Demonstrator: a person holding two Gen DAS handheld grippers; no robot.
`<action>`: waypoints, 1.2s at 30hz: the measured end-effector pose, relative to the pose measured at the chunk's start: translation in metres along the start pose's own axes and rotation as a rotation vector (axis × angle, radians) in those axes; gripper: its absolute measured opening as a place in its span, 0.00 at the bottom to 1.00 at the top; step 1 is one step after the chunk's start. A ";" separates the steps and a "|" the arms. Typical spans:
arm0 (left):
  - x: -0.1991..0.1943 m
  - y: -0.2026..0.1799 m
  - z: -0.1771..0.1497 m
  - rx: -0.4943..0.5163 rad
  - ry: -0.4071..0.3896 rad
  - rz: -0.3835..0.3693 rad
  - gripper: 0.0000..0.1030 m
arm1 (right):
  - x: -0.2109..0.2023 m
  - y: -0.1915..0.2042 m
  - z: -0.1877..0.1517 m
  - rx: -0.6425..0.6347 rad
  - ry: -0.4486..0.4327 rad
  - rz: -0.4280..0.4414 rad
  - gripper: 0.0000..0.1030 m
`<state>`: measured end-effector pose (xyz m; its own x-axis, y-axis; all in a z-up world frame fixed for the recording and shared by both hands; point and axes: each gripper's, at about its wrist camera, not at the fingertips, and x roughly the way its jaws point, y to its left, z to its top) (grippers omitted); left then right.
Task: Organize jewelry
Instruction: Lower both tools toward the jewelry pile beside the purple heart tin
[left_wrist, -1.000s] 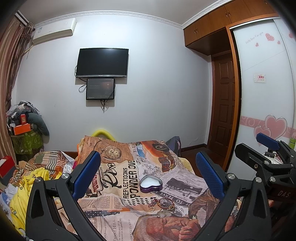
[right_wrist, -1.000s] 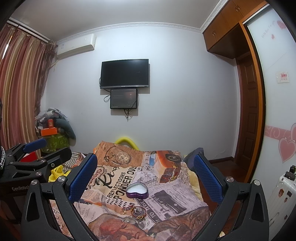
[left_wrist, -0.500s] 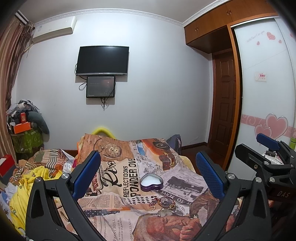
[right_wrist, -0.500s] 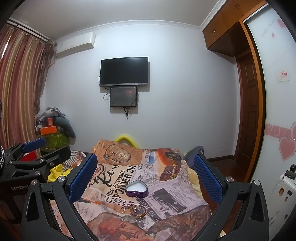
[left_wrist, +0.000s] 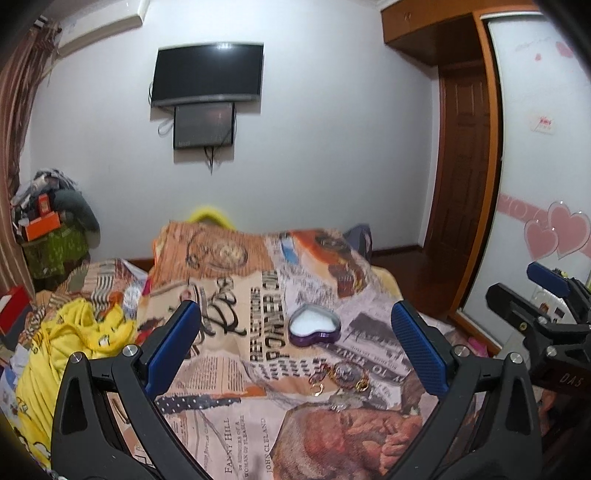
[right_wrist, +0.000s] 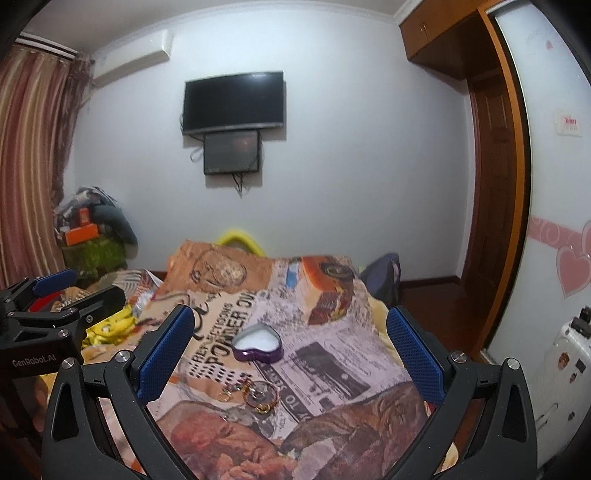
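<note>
A purple heart-shaped tin (left_wrist: 314, 328) with a white inside lies open on the printed bedspread (left_wrist: 229, 373); it also shows in the right wrist view (right_wrist: 258, 346). A small pile of gold rings and bangles (left_wrist: 341, 376) lies just in front of it, also seen in the right wrist view (right_wrist: 255, 395). My left gripper (left_wrist: 295, 332) is open and empty, held above the bed short of the jewelry. My right gripper (right_wrist: 290, 336) is open and empty beside it. Each gripper shows at the edge of the other's view.
A yellow garment (left_wrist: 66, 343) lies on the bed's left side. A cluttered stand (left_wrist: 51, 236) is at the far left by the curtain. A TV (left_wrist: 208, 74) hangs on the far wall. A wardrobe with heart stickers (left_wrist: 546, 184) and a wooden door (left_wrist: 461, 166) are on the right.
Both grippers have tilted downward and moved a little closer to the bed, so the tin and jewelry sit higher and larger in view. Both stay open.
</note>
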<state>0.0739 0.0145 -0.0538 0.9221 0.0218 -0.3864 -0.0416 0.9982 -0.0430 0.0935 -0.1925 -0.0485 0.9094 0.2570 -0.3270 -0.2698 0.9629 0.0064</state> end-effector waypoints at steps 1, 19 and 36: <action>0.006 0.001 -0.001 -0.003 0.016 0.001 1.00 | 0.003 -0.003 -0.002 0.006 0.013 -0.002 1.00; 0.118 0.017 -0.041 -0.014 0.298 -0.010 0.91 | 0.080 -0.019 -0.043 -0.008 0.293 0.023 1.00; 0.165 0.007 -0.092 0.018 0.525 -0.106 0.49 | 0.135 -0.018 -0.098 0.025 0.569 0.184 0.53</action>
<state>0.1904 0.0197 -0.2027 0.6039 -0.1054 -0.7901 0.0517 0.9943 -0.0931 0.1903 -0.1834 -0.1858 0.5342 0.3415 -0.7733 -0.3929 0.9103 0.1305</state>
